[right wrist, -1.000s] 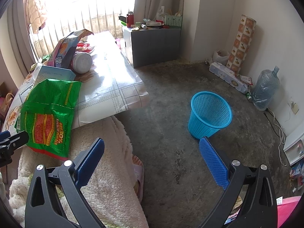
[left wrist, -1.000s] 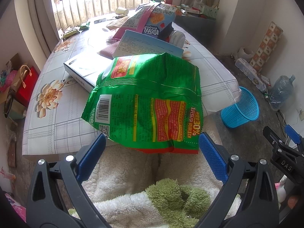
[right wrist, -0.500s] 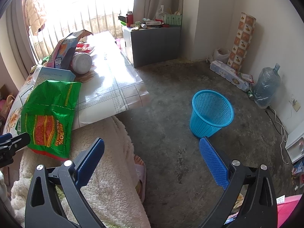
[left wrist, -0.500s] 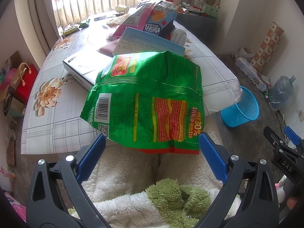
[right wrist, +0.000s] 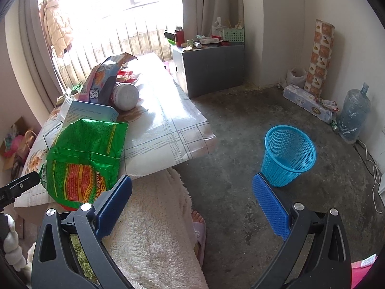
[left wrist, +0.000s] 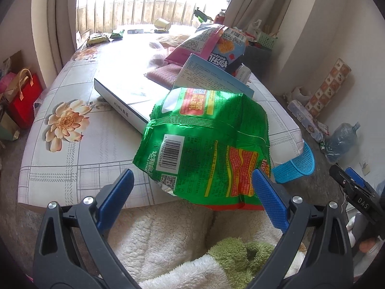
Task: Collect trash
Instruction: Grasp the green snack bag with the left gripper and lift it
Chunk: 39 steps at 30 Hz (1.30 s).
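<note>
Snack bag (left wrist: pixel 207 149) overhanging table (left wrist: pixel 72 159) edge, basket (right wrist: pixel 287 154) on floor rightward.

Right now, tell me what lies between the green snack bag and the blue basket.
In the right wrist view, only the table corner and bare concrete floor separate the green snack bag from the blue basket.

Bare floor (right wrist: pixel 240 130) lies open around the blue basket (right wrist: pixel 287 155); clutter crowds the table (left wrist: pixel 72 159).

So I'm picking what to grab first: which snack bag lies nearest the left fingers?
The green snack bag, overhanging the table's near edge between the open left fingers; the pink-and-blue bag stands farther back.
</note>
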Available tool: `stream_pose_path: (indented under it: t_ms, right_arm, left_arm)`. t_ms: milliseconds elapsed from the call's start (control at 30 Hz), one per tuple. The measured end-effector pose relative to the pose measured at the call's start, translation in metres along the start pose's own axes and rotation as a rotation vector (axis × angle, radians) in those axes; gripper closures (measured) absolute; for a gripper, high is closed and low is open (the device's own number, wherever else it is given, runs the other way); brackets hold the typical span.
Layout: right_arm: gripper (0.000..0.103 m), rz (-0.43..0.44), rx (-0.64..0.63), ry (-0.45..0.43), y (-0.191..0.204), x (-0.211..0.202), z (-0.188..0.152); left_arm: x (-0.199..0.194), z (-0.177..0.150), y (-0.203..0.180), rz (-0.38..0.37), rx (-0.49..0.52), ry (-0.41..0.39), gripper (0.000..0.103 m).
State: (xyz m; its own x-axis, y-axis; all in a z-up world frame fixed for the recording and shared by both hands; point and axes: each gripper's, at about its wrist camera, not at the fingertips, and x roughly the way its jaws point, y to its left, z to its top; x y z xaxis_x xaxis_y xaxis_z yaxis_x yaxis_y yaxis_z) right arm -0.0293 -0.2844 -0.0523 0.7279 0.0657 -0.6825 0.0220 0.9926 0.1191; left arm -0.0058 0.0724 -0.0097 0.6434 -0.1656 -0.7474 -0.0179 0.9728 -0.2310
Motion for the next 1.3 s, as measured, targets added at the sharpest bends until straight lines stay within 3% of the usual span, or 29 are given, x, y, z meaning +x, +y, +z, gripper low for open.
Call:
stream_pose_path:
  t_ms: [167,333,467,667,900,1000,1133,1300]
  right_arm:
    - [0.006,0.137,0.010,0.043,0.016,0.023,0.009]
    - [0.012,0.367,0.064,0.105,0.032,0.047,0.021]
    - [0.018,0.455,0.085,0.143,0.042,0.064,0.032]
    - [0.031,0.488,0.071,0.224,0.058,0.090,0.034]
    - [0.050,0.537,0.087,0.316,0.066,0.109,0.027]
    - [0.052,0.551,0.098,0.325,0.066,0.111,0.027]
    - [0.052,0.546,0.097,0.329,0.068,0.113,0.028]
    - [0.052,0.511,0.005,0.322,0.071,0.108,0.040]
  left_arm:
    - [-0.003,0.003,0.028,-0.062,-0.053,-0.035,0.009]
    - [0.006,0.014,0.043,-0.093,-0.067,-0.034,0.009]
    - [0.022,0.022,0.058,-0.152,-0.103,-0.014,0.009]
    - [0.051,0.040,0.080,-0.250,-0.174,0.035,0.010]
    - [0.083,0.043,0.094,-0.438,-0.265,0.141,0.031]
    - [0.086,0.039,0.091,-0.516,-0.268,0.157,0.038]
    - [0.080,0.035,0.082,-0.532,-0.226,0.142,0.043]
    - [0.078,0.033,0.084,-0.571,-0.200,0.145,0.066]
